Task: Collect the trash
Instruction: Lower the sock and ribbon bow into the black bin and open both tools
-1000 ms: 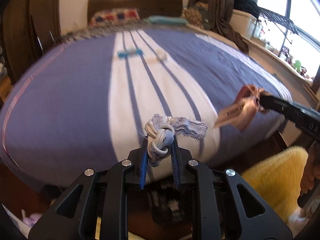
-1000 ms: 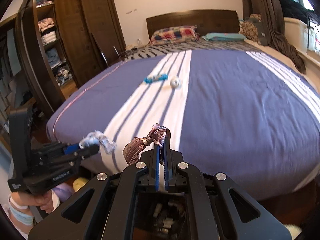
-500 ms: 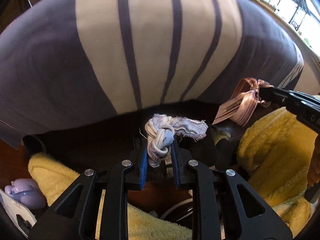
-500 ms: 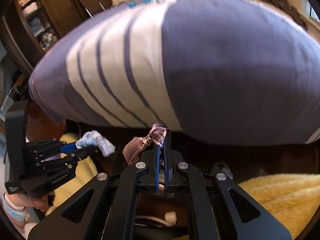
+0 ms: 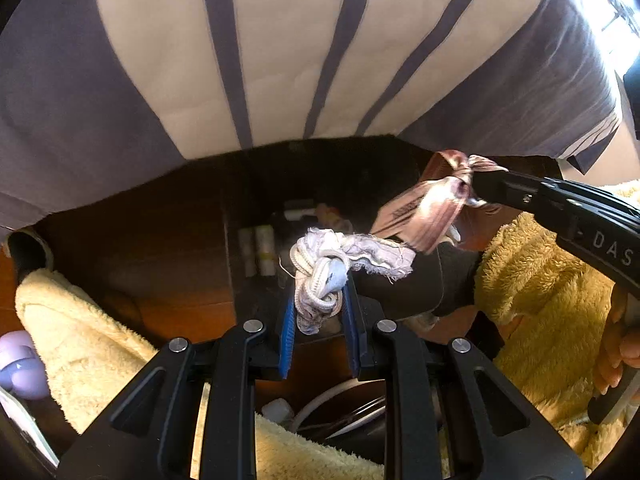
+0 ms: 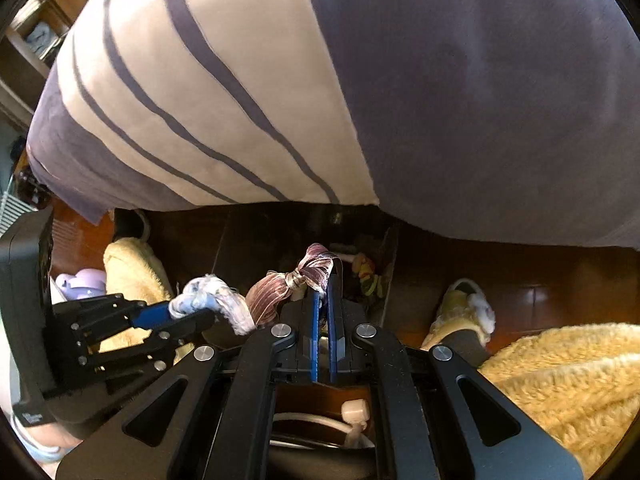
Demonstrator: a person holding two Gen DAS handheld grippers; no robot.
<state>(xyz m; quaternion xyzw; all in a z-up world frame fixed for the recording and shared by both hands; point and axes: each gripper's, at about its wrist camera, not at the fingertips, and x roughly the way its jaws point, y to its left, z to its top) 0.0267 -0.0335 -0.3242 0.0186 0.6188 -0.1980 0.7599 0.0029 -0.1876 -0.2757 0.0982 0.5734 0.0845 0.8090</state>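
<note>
The knotted white rag (image 5: 320, 276), frayed at its loose end, sits clamped between the blue pads of the left hand-held gripper (image 5: 318, 304), whose jaws are closed onto it as far as the cloth allows. It hangs in the air just past the foot of the bed (image 5: 280, 60), above a dark box (image 5: 256, 216) on the floor. The brown ribbon bow (image 6: 296, 284), tied in a knot with a printed tail, is pinched in the right hand-held gripper (image 6: 325, 292), whose jaws are squeezed nearly together on its thin fabric. In the left wrist view the bow lies just beside the rag's frayed end, and the two may be touching; I cannot tell.

The dark box below both pieces stands open at the top. In it are a pair of pale small cylinders (image 5: 258, 248) side by side, a white scrap (image 5: 298, 210) farther back, and a multicoloured bundle (image 6: 370, 274) near its right wall; the rest of its inside is too dark to read.

Both grippers point steeply down. Fluffy yellow fabric (image 5: 532, 300) covers the person's legs on either side, and a foot in a fuzzy slipper (image 6: 464, 312) rests on the reddish wooden floor (image 6: 540, 288). A small lilac object (image 5: 20, 364) lies at the far left, and a hand (image 5: 622, 344) grips the right gripper's handle.
</note>
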